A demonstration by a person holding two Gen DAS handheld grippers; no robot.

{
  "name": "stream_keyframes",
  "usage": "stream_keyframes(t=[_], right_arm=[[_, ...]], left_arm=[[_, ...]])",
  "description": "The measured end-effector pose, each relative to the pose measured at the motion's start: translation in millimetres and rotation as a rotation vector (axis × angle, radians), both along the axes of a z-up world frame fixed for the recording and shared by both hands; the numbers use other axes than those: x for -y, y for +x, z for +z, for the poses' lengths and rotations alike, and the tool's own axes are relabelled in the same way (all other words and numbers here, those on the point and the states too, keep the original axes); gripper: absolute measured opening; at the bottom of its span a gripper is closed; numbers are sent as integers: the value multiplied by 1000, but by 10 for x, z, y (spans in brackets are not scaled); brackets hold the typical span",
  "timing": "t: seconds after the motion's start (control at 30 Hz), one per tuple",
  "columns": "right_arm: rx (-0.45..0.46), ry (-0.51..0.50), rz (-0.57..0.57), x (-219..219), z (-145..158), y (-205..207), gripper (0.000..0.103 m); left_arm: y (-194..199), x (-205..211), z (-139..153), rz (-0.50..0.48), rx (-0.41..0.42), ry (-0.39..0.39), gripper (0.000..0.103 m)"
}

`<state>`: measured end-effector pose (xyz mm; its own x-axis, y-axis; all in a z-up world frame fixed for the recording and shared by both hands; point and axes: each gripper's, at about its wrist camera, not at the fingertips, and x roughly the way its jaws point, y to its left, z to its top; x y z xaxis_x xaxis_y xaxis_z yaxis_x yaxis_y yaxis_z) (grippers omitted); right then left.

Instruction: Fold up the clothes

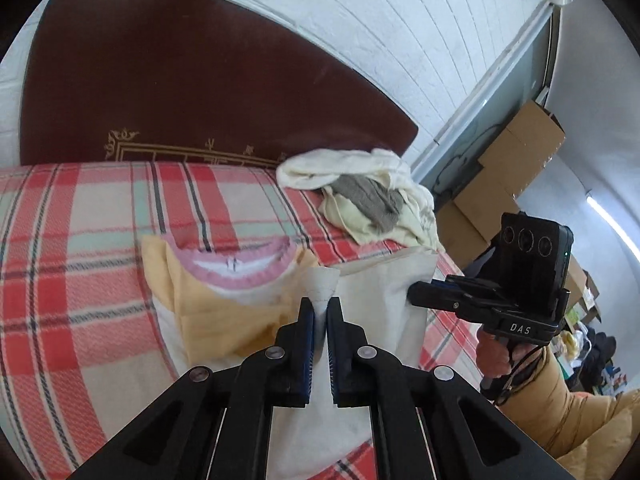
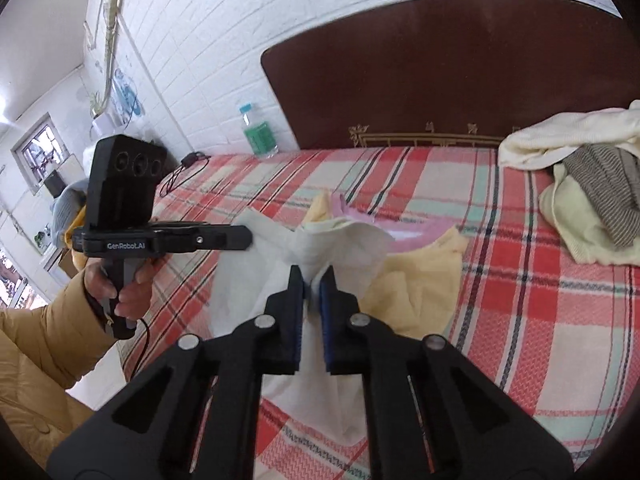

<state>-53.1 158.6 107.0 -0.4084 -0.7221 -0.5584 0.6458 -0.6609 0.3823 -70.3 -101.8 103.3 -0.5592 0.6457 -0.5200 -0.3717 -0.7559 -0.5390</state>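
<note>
Both grippers pinch the white hem of 1 garment on the bed

The left gripper [image 1: 320, 300] and right gripper [image 2: 313, 270] each clamp narrowly on a bunch of the white and yellow garment [image 1: 224, 312], side by side, likely so its near edge can be carried over in a fold. Beyond the grips its pink collar [image 1: 240, 272] lies flat on the plaid bedspread [image 1: 80, 240]. Farther off, a pile of cream and grey clothes [image 1: 360, 196] waits near the dark headboard [image 1: 180, 92].

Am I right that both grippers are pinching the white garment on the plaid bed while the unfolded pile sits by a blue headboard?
Not quite: the headboard is dark brown, as the left wrist view shows. Both grippers do pinch the white garment.
</note>
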Motion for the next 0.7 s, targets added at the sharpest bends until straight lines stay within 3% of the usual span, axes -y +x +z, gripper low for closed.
stream_keyframes(t=[0.17,0.4,0.5,0.6,0.7], right_arm=[[48,-40,-78,-55,-55,-425,9],[170,120,-130,172,-595,-874,9],[193,186,-138,253,-771,-936,11],[171,194,-136,209,-775,-912,13],[120,200,-151,112,-618,-811,29]], left_arm=[[-341,130,-132,100,40,-24,5],[-557,138,-572,171,137,-105,5],[-548,186,-661,198,175,-109,23],[-412,259,-594,243,149,-122,39],[-213,281,-423,254,85,-139,46]])
